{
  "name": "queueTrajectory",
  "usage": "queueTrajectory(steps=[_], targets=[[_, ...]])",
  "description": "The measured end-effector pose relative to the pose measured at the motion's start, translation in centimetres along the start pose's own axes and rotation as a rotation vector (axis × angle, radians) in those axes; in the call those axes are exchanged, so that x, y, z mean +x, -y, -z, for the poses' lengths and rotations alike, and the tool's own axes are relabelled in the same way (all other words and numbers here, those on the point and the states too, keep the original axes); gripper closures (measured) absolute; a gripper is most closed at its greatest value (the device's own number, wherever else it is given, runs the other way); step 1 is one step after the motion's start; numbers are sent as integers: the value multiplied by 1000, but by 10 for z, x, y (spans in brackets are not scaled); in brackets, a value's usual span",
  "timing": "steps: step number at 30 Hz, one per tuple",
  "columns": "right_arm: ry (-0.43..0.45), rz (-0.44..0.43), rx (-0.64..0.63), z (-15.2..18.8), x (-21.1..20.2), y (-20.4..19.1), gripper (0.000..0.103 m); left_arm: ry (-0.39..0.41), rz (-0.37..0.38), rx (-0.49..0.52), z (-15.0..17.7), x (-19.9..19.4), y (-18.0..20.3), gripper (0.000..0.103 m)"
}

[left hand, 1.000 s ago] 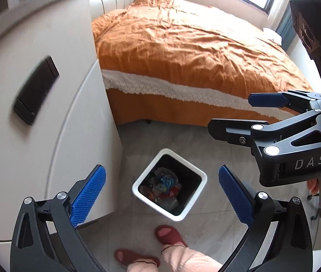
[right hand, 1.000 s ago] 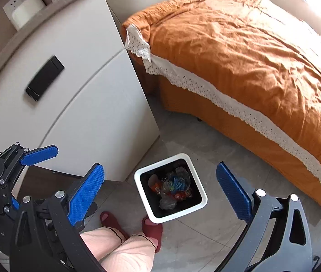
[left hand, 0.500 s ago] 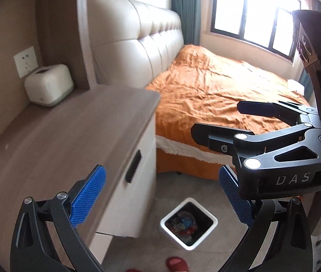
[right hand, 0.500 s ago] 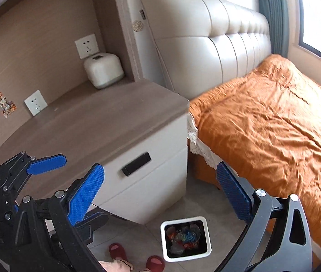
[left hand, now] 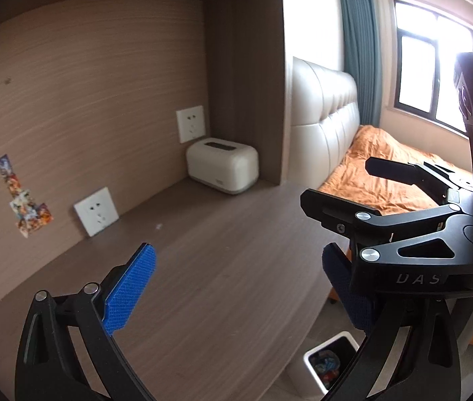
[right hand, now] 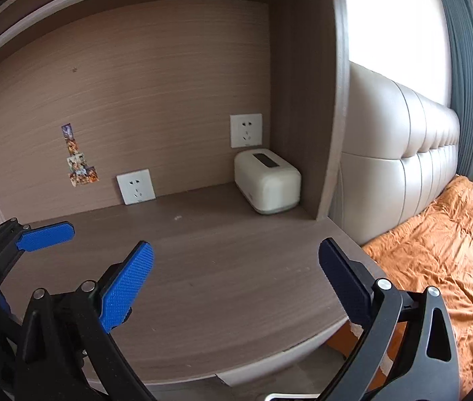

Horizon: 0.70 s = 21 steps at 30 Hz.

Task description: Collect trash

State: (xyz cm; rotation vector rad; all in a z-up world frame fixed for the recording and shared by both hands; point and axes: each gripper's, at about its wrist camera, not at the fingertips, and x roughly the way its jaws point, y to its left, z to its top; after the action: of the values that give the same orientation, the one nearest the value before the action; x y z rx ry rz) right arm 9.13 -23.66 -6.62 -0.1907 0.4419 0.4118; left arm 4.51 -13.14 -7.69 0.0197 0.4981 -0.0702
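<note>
Left wrist view is showing you lifting both wide-open, empty grippers, left gripper and right gripper, from the trash bin toward the nightstand top, hunting remaining trash.

desk top: open middle | tissue box: blocks back-right corner | side panel: walls right, probably

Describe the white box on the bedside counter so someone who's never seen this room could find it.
Start at the padded headboard, then go to the wooden counter beside it. In its back corner, against the side panel, sits the rounded cream box. Unlike the flat wall sockets nearby, it is bulky, with a dark slot on top.
</note>
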Motion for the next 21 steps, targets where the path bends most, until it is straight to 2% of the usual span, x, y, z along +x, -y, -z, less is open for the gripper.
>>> queueTrajectory(steps=[4,11,21], targets=[[34,-41,-13,-16,4,-46,4,30,-40,-15,1,-26,-40,5],[91,-32,-31,-30,4,-108,4,66,-86,-27,12,-53,-99,5],[91,-3,-9,-37,10,-153,4,91,-96,-25,16,-71,-149,5]])
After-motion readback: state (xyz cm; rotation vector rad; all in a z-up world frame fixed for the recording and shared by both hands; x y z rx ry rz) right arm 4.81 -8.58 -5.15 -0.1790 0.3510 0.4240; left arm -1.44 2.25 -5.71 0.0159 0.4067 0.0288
